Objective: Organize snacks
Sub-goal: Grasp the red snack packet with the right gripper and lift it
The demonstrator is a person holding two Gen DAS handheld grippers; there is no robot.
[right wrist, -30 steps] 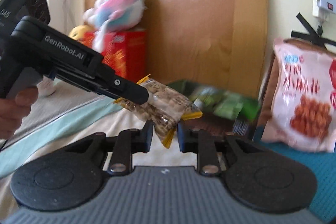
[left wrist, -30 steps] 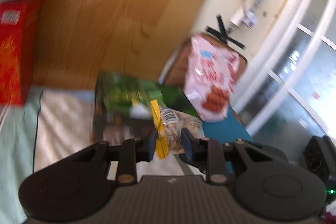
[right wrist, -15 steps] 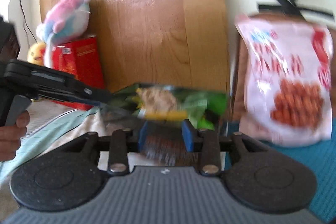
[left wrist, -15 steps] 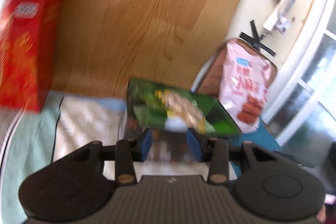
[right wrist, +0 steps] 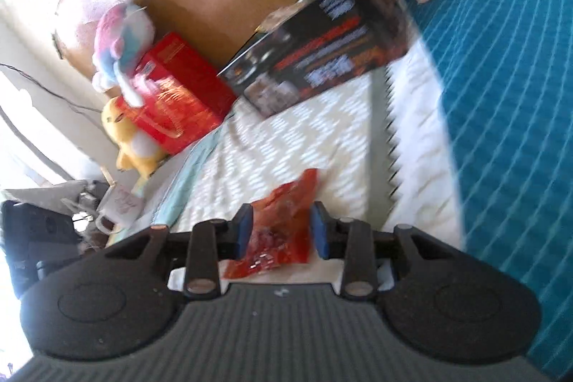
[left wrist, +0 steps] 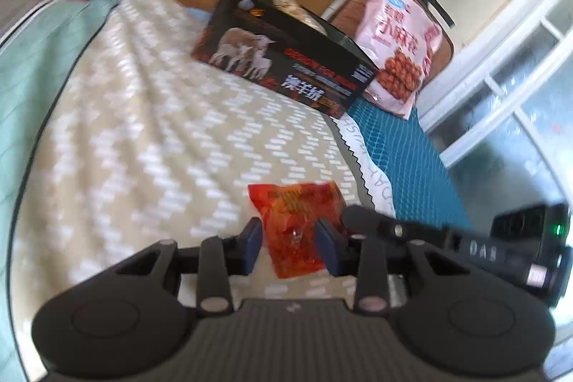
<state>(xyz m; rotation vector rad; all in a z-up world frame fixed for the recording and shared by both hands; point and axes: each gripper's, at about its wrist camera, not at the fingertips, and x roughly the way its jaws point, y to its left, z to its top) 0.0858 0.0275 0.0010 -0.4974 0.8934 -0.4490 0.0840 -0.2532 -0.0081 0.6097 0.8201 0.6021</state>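
Observation:
A small red-orange snack packet point(left wrist: 299, 224) lies flat on the beige zigzag cloth point(left wrist: 150, 138). My left gripper point(left wrist: 290, 244) is open, its blue pads either side of the packet's near end. My right gripper point(right wrist: 281, 233) is open too, straddling the same packet point(right wrist: 283, 224) from the other side. The black box with sheep pictures point(left wrist: 283, 67) stands open at the back with a snack pack showing inside; it also shows in the right wrist view point(right wrist: 322, 49). The right gripper's body point(left wrist: 465, 249) shows at the lower right of the left wrist view.
A pink snack bag point(left wrist: 401, 45) leans on a chair beside the box, above a teal mat point(left wrist: 404, 167). A red carton point(right wrist: 179, 92) with plush toys point(right wrist: 121, 38) stands left by the wooden headboard. A white mug point(right wrist: 118, 203) sits at the left edge.
The peanut pack that both grippers held went into the black box. Both grippers opened and dropped back down toward the red-orange packet on the cloth.

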